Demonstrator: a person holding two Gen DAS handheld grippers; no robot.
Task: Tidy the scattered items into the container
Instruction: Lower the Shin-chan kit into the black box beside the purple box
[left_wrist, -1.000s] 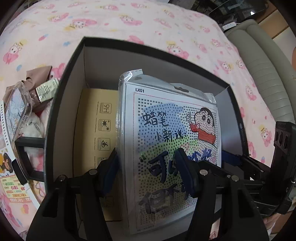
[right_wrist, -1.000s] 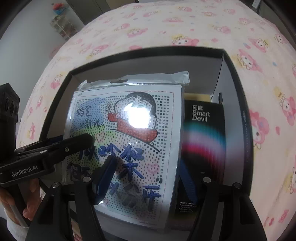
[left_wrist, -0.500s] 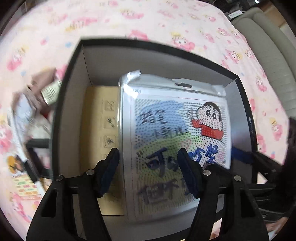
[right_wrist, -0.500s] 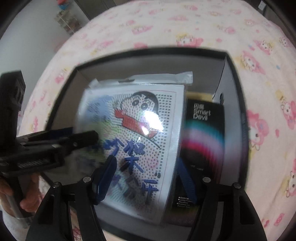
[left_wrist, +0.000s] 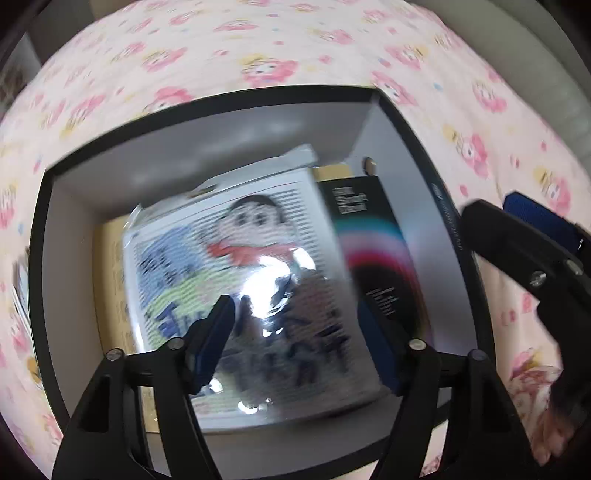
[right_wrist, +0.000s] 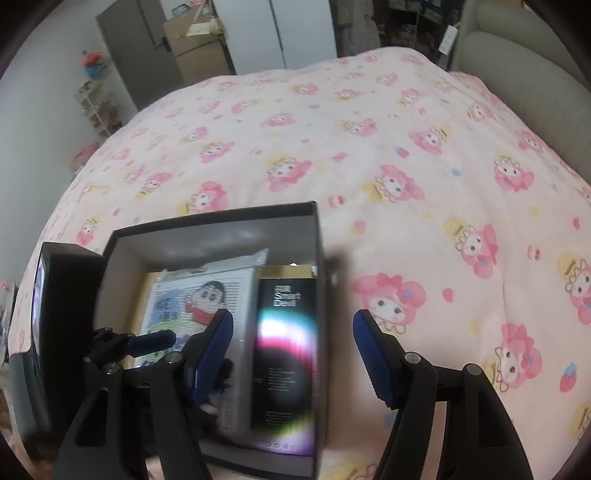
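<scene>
A black open box (left_wrist: 458, 236) (right_wrist: 214, 221) sits on the pink cartoon bedspread. Inside lie a plastic-wrapped cartoon dot-art pack (left_wrist: 240, 280) (right_wrist: 192, 299), a black "Smart Devil" box (left_wrist: 373, 243) (right_wrist: 284, 343) to its right, and a tan cardboard box (left_wrist: 107, 284) beneath. My left gripper (left_wrist: 295, 339) is open and empty above the pack. My right gripper (right_wrist: 293, 354) is open and empty, over the box's right wall. The right gripper also shows at the right edge of the left wrist view (left_wrist: 532, 251); the left gripper shows at the left in the right wrist view (right_wrist: 147, 341).
The pink bedspread (right_wrist: 406, 166) stretches around the box. A grey padded headboard (right_wrist: 524, 85) stands at the far right. Wardrobe doors and a cardboard box (right_wrist: 195, 51) are beyond the bed. Blurred loose items (left_wrist: 18, 288) lie left of the box.
Both grippers pulled back from the cartoon pack, which stays in the box. The left view swung right; the right gripper lifted and turned right toward the bedspread.
</scene>
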